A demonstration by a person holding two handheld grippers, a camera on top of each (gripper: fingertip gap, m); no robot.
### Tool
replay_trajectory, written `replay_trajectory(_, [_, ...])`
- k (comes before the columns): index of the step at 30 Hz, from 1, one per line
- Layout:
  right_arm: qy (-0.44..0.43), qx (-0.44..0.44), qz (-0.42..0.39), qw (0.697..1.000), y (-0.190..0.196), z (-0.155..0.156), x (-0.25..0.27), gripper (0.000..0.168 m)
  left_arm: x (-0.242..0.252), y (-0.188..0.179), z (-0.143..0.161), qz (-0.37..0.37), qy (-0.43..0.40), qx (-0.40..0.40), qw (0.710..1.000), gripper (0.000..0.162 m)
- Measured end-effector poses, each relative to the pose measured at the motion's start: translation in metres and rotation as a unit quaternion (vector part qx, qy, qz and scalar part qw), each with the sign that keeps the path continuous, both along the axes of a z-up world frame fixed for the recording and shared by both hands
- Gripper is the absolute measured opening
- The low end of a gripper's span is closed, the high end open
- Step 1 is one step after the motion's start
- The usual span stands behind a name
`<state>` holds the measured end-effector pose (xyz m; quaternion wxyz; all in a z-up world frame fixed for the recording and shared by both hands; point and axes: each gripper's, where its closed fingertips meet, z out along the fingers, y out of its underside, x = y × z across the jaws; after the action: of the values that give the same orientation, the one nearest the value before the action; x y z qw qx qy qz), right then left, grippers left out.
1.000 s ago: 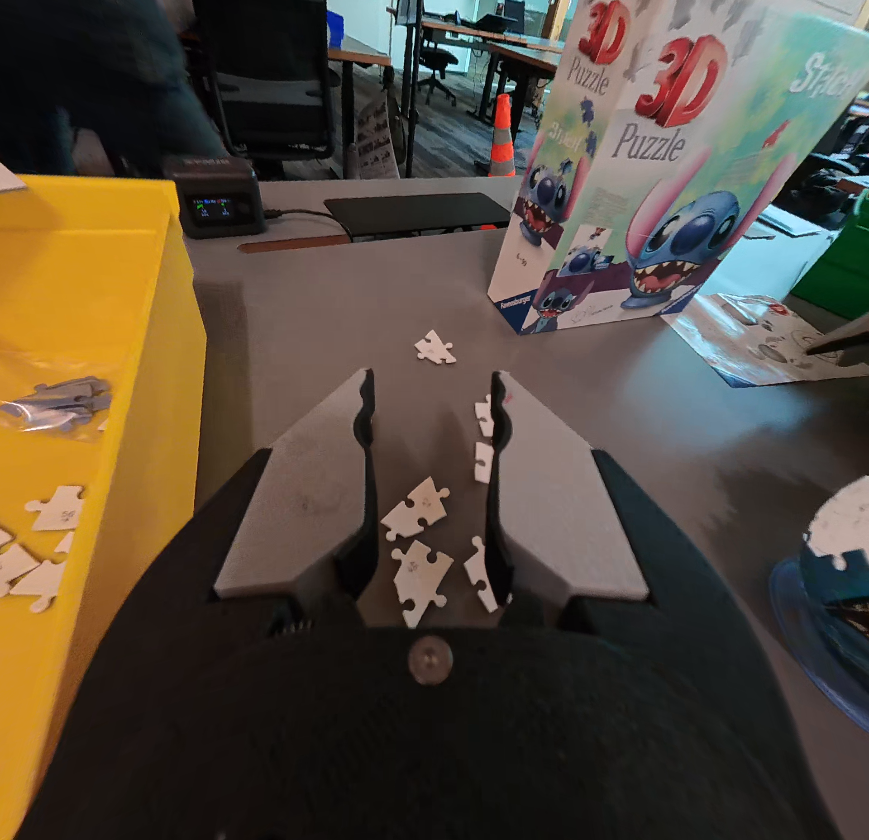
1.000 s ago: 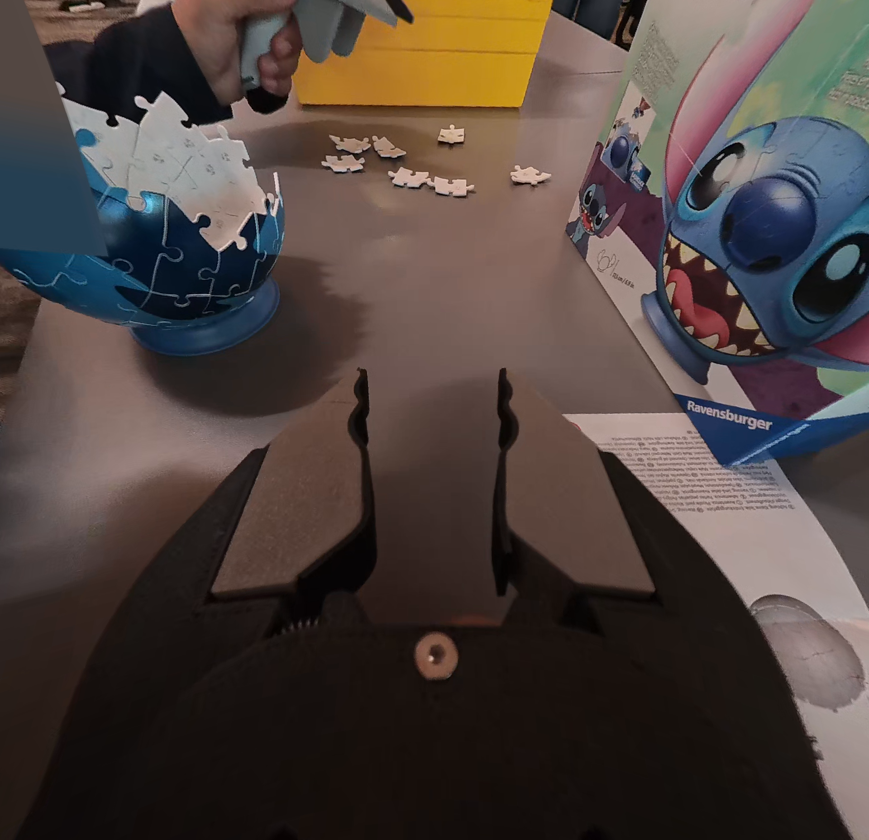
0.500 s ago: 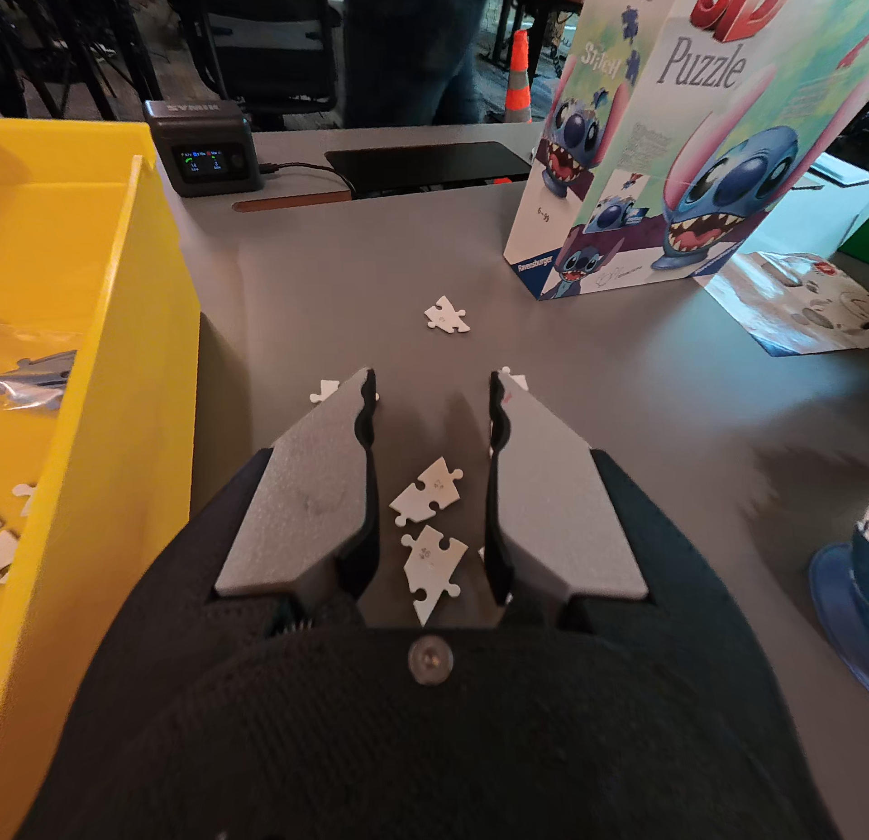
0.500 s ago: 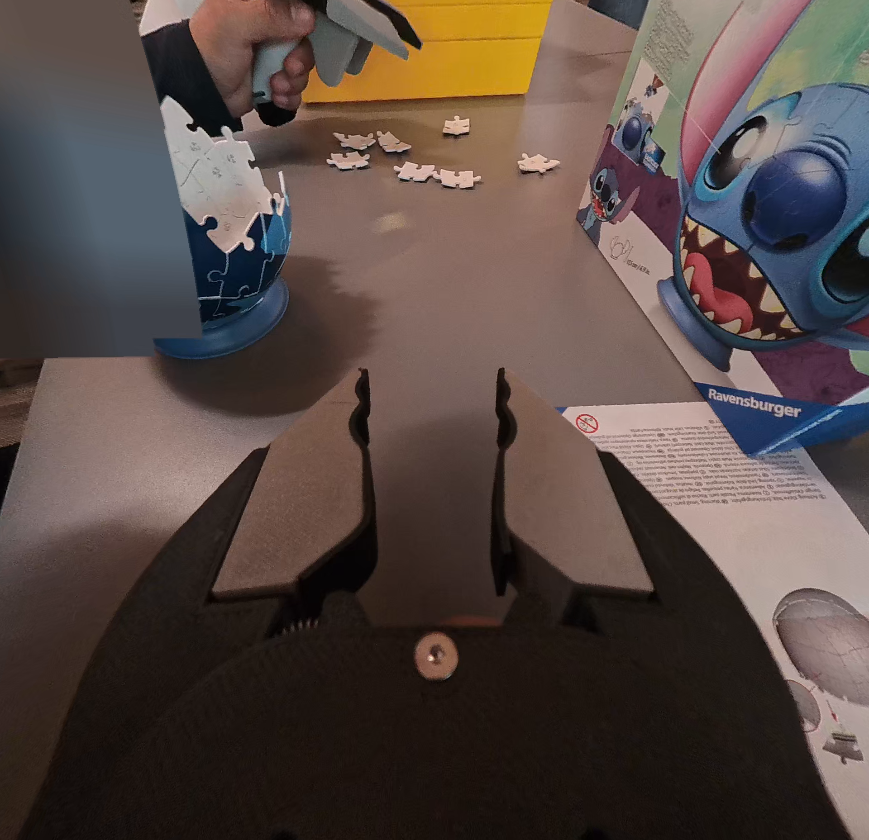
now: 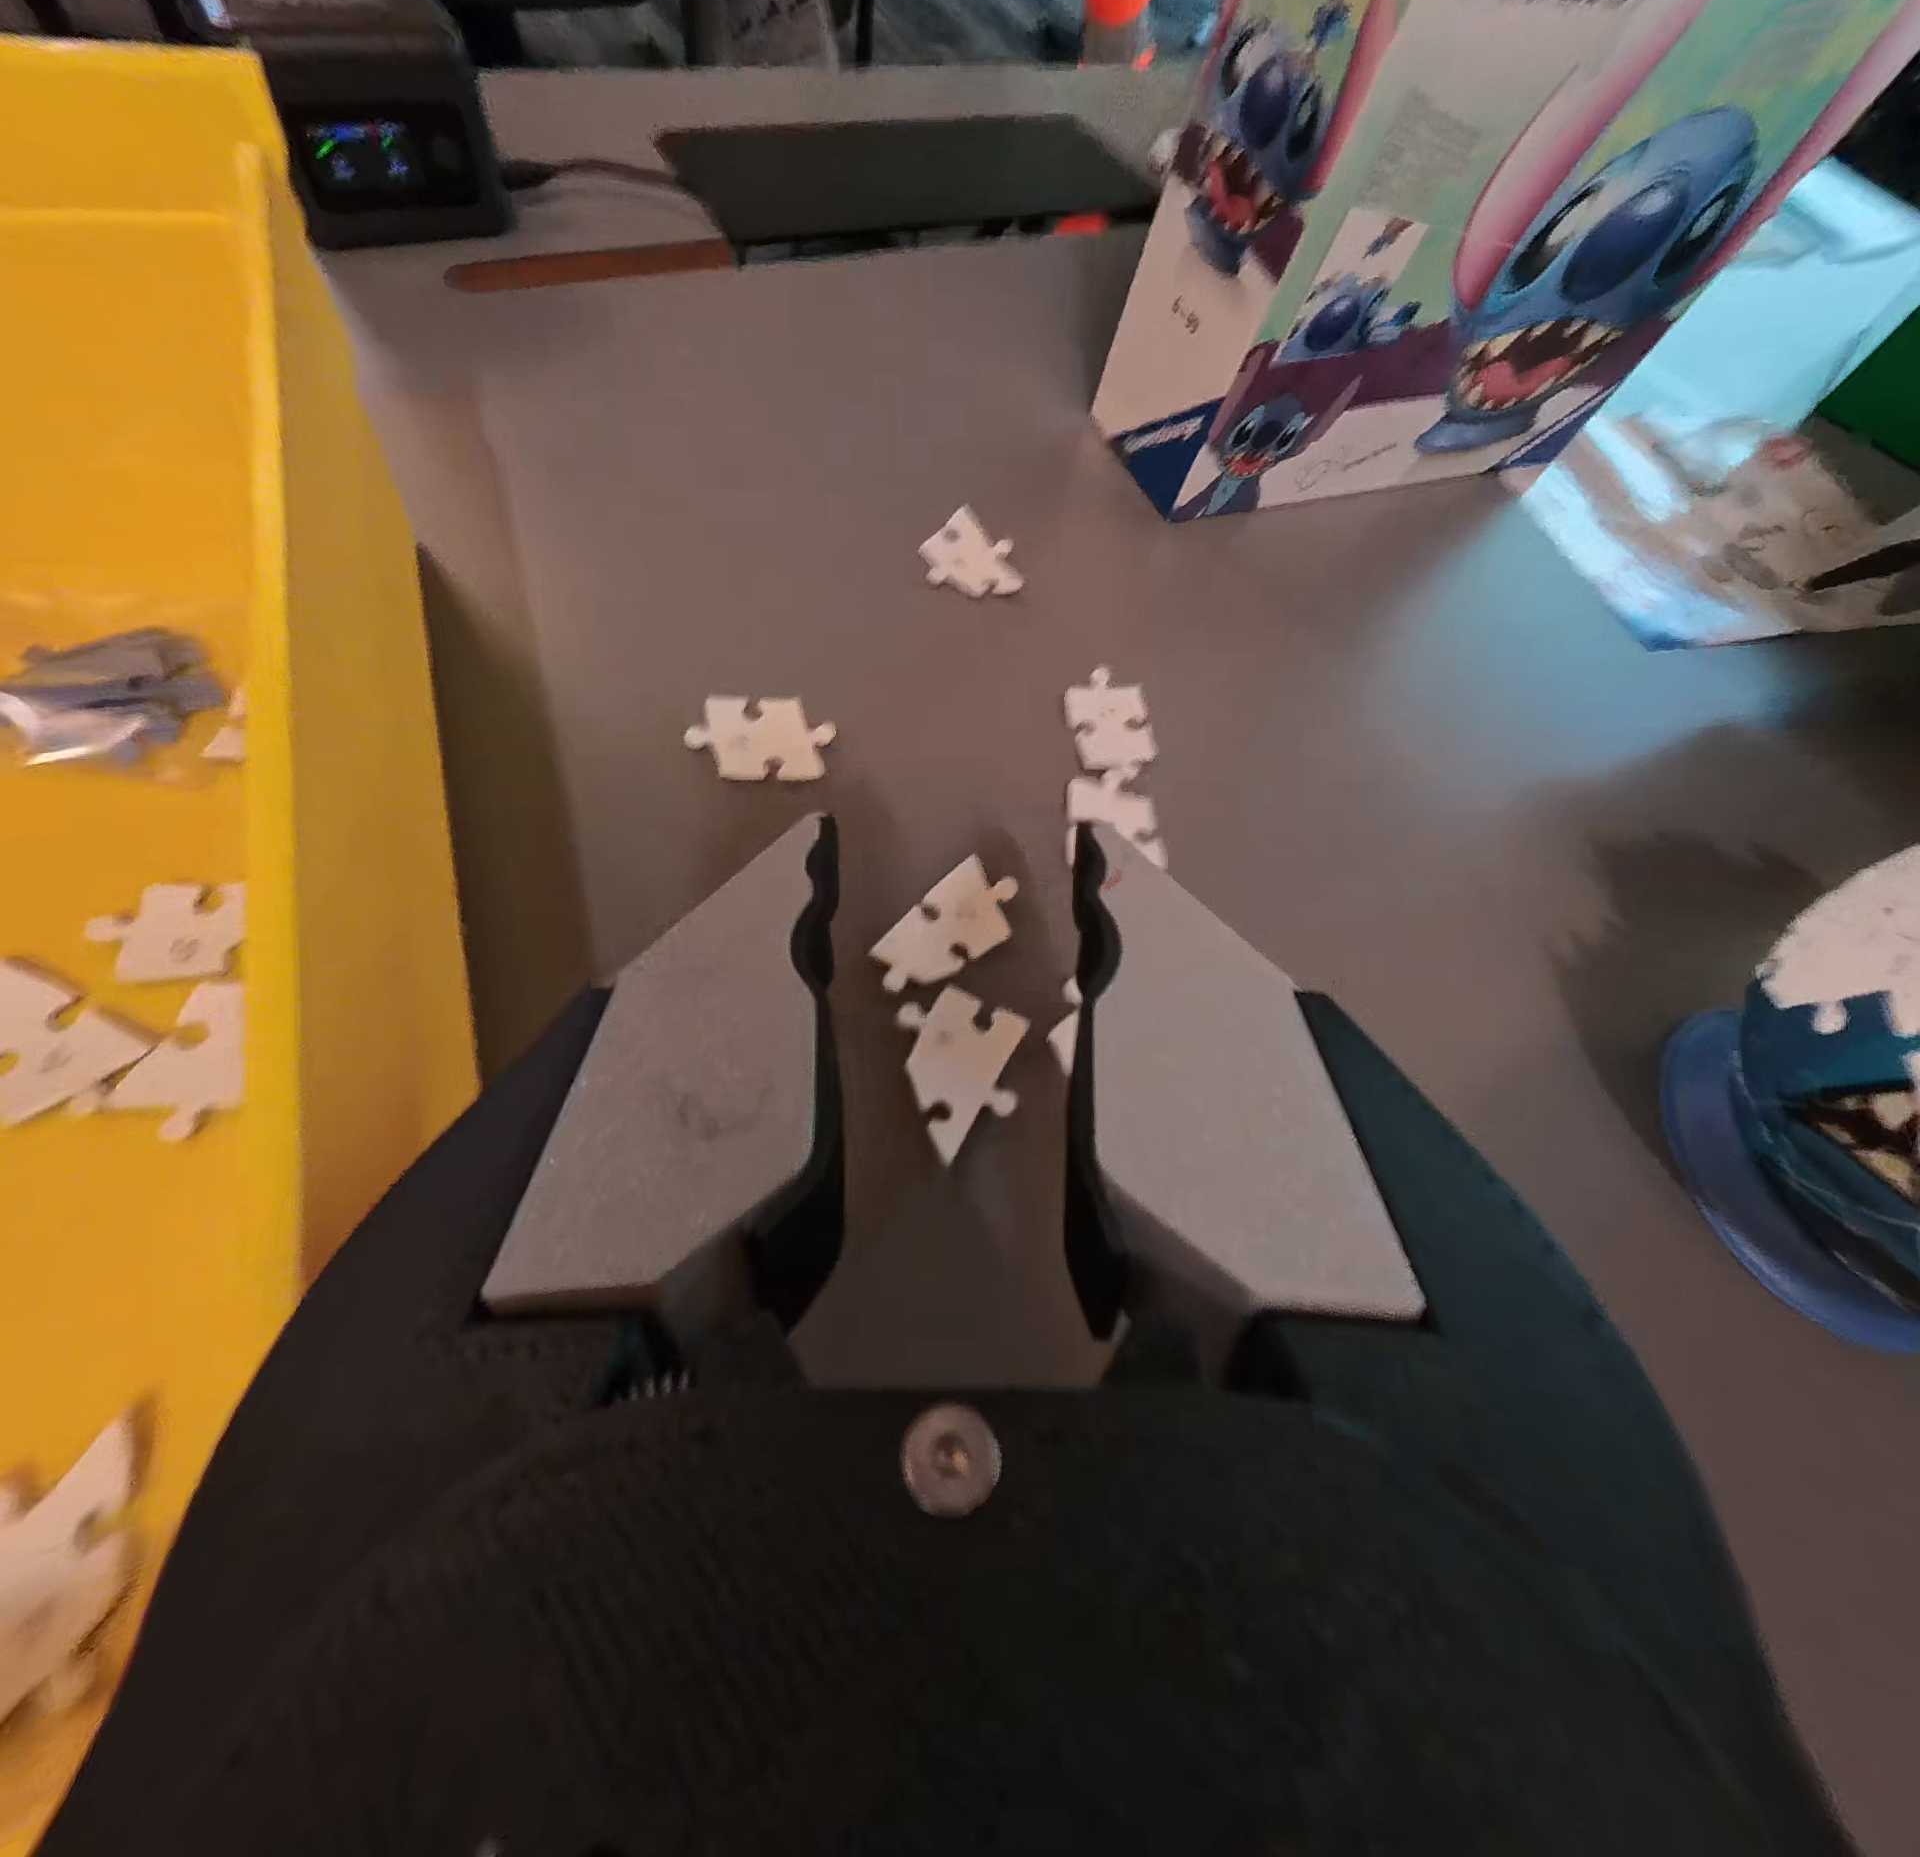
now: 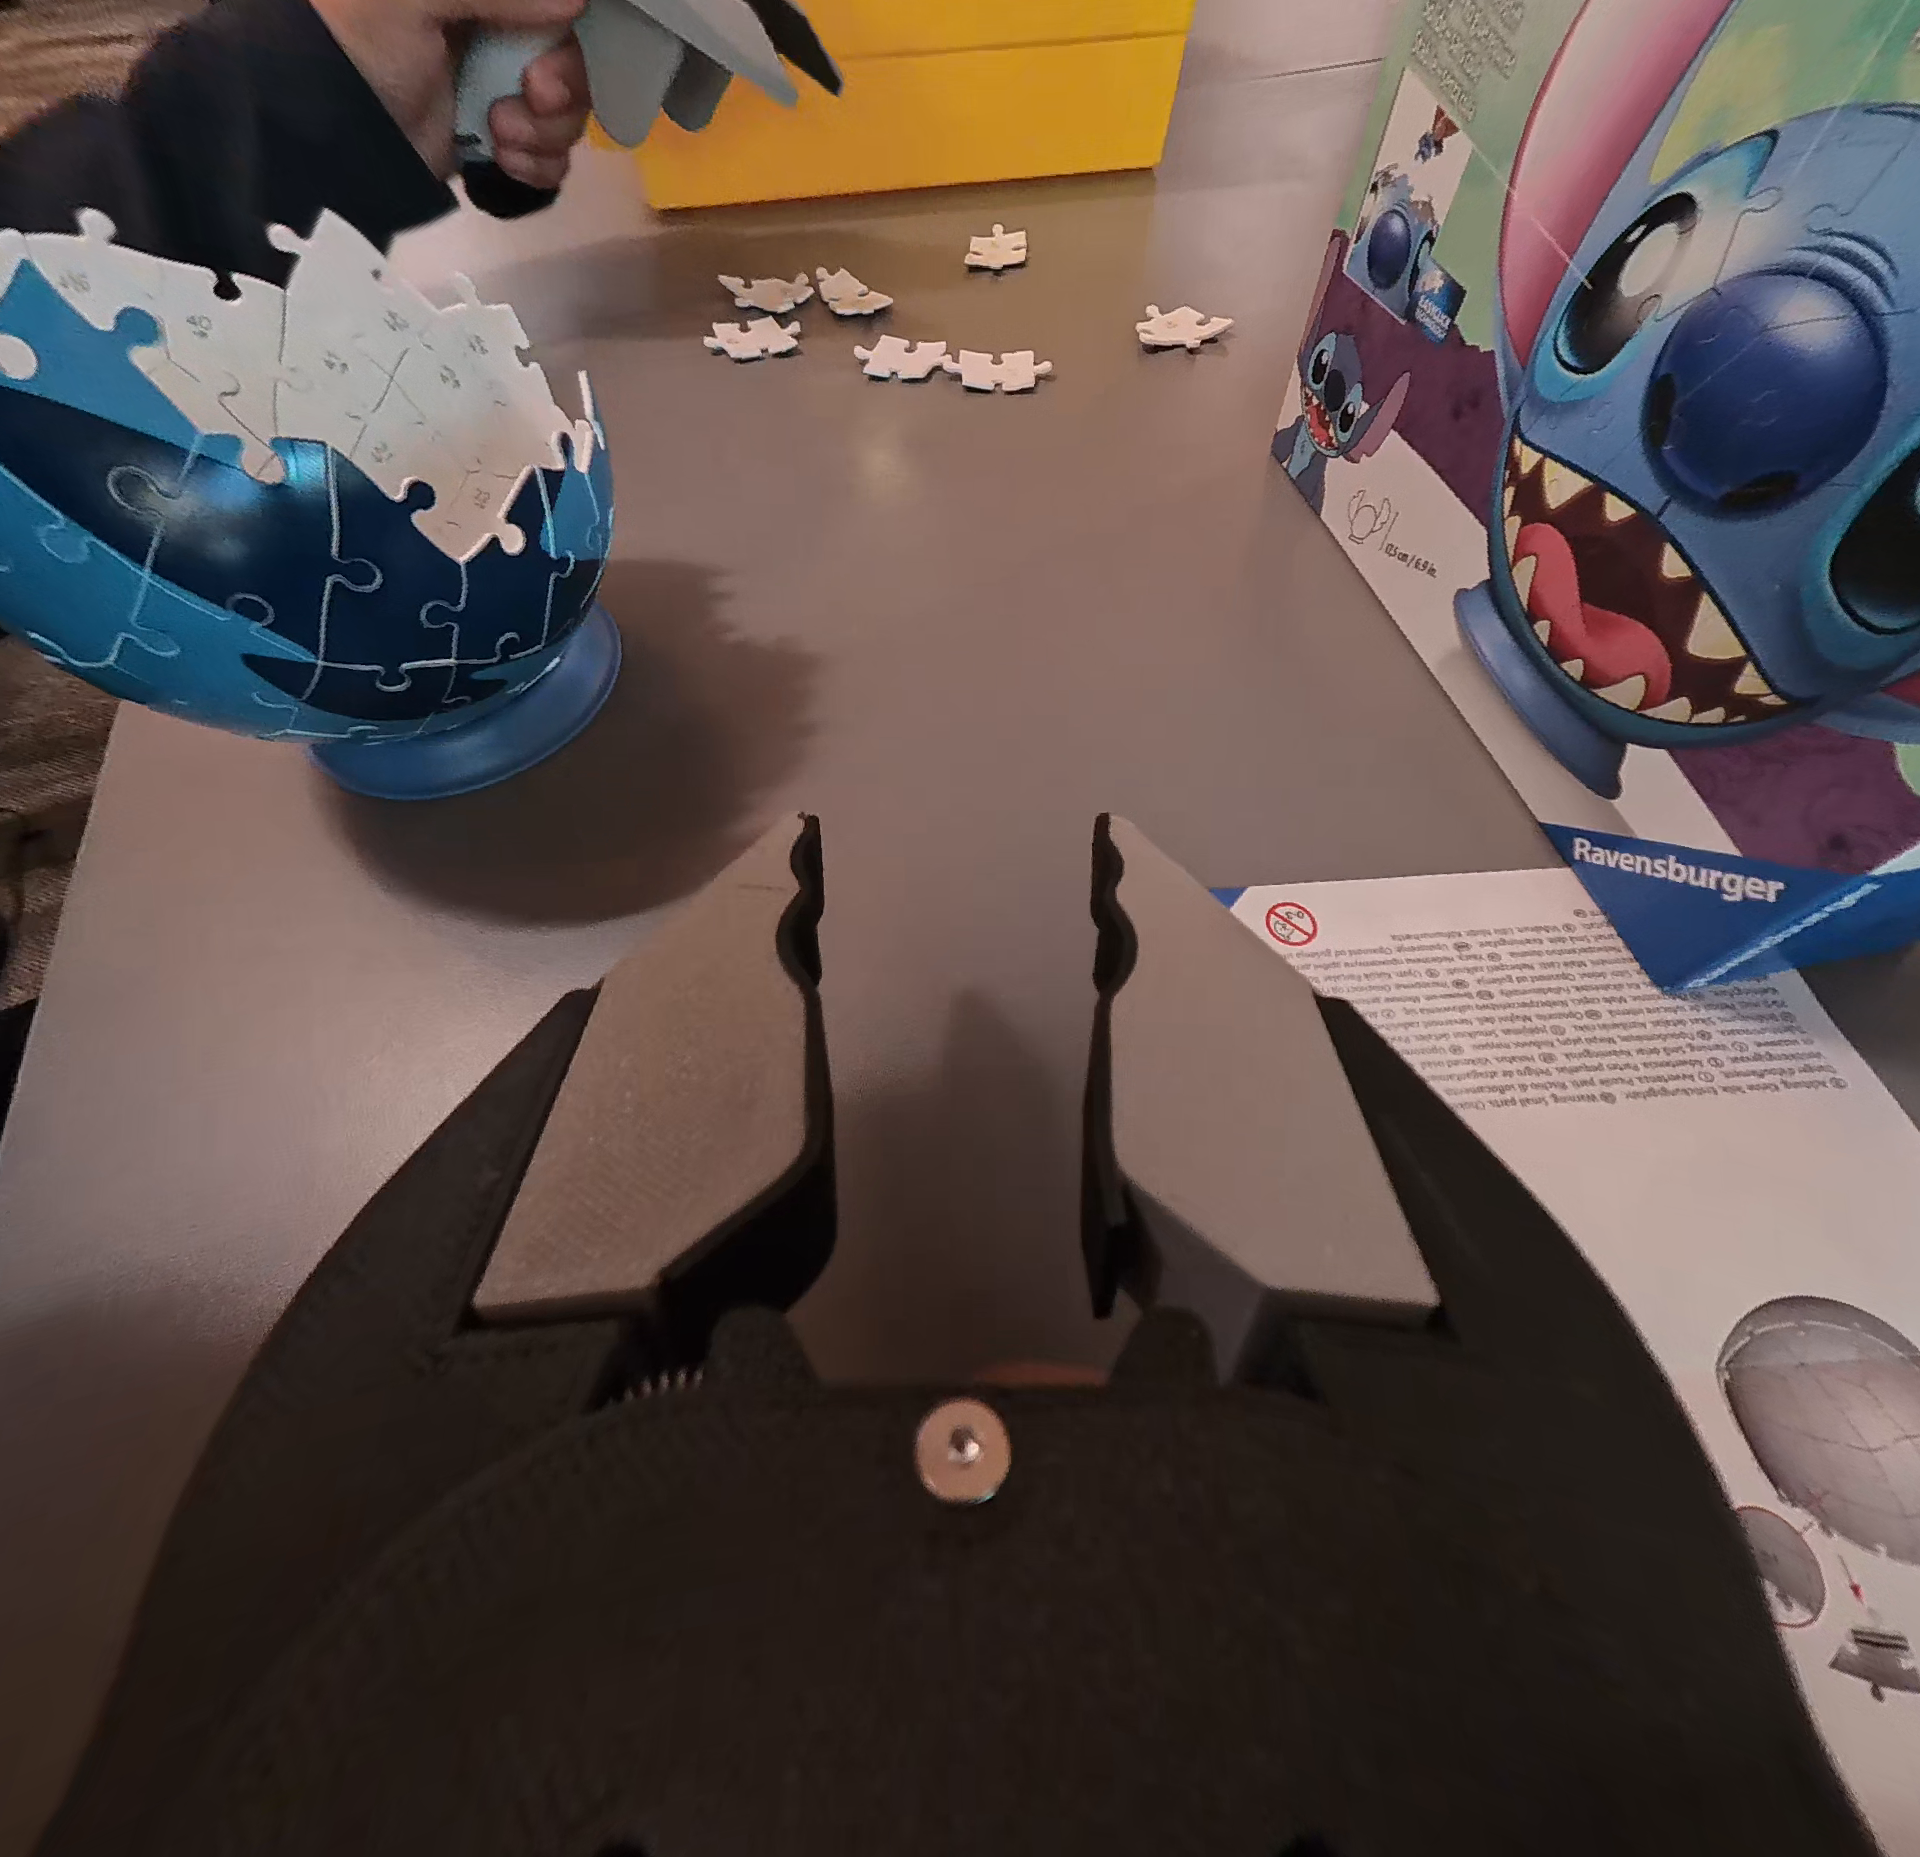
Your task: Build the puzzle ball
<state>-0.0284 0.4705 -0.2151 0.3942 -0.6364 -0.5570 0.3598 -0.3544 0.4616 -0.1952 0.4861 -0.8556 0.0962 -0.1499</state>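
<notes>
Left claw (image 5: 951, 851) hung spread above loose white pieces (image 5: 943, 932) on the tabletop (image 5: 1351, 768); right claw (image 6: 956, 841) gaped, empty.

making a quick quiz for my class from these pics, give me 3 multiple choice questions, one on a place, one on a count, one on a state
1. Where does the half-built blue puzzle ball sit?
A. on a round blue stand
B. inside the yellow plastic bin
C. on the printed paper instruction sheet

2. How many loose white puzzle pieces lie on the grey table, in the right wrist view?
A. two
B. seven
C. twelve

3. How is the left gripper?
A. shut on a piece
B. open, holding nothing
C. shut on the ball

Key: 1 A, the ball rests in the stand. 2 B, seven pieces are spread before the bin. 3 B, its fingers stand apart above the pieces.
</notes>
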Motion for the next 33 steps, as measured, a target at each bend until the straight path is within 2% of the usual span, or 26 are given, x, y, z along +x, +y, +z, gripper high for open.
replay_trajectory(4, [-0.005,0.009,-0.002,1.000,0.000,-0.001,0.000,0.049,-0.016,-0.023,-0.006,0.027,0.095,-0.067,0.993,0.043])
replay_trajectory(14, [-0.016,0.020,-0.004,1.000,-0.001,-0.004,-0.001,0.049,-0.017,-0.050,-0.012,-0.029,0.127,-0.156,0.979,0.044])
replay_trajectory(23, [-0.016,0.022,-0.008,1.000,0.000,-0.004,-0.001,0.049,0.005,-0.059,-0.016,-0.108,0.179,-0.187,0.960,0.048])
replay_trajectory(28, [-0.017,0.029,-0.008,0.999,0.000,-0.004,-0.001,0.049,0.007,-0.052,-0.029,-0.126,0.190,-0.229,0.946,0.049])
replay_trajectory(33, [-0.017,0.029,-0.007,0.999,-0.001,-0.004,-0.001,0.049,0.002,-0.043,-0.053,-0.147,0.235,-0.265,0.923,0.052])
